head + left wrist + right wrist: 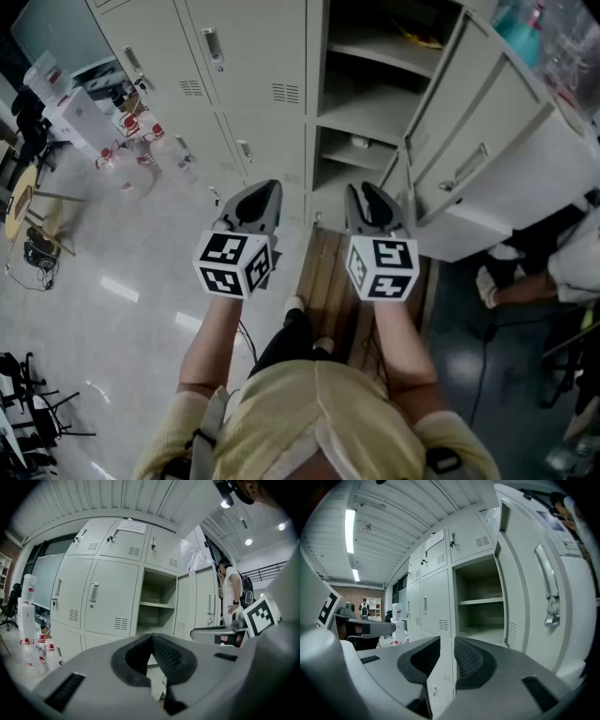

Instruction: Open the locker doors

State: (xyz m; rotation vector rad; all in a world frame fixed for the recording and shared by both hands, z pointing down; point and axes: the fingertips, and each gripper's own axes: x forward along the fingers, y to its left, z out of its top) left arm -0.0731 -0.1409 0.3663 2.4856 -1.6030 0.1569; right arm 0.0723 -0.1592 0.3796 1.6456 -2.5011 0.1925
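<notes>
Glossy floor (122,309) before a wall of lockers (272,141); right-hand doors (487,150) stand open, those at left shut; left gripper (265,189), jaws together, and right gripper (361,192), jaws slightly parted, both empty, face the lockers, apparently poised for a handle (213,47).

The place reads as a workplace storage or staff room rather than a home. One wall is lined with tall pale metal lockers (253,75), and one column is open onto plain shelves (370,112). A glossy pale floor (112,300) is seen, and a ribbed ceiling (393,508) is lit by tube lights (349,524). Clear red-capped bottles (127,159) are kept near the lockers.
</notes>
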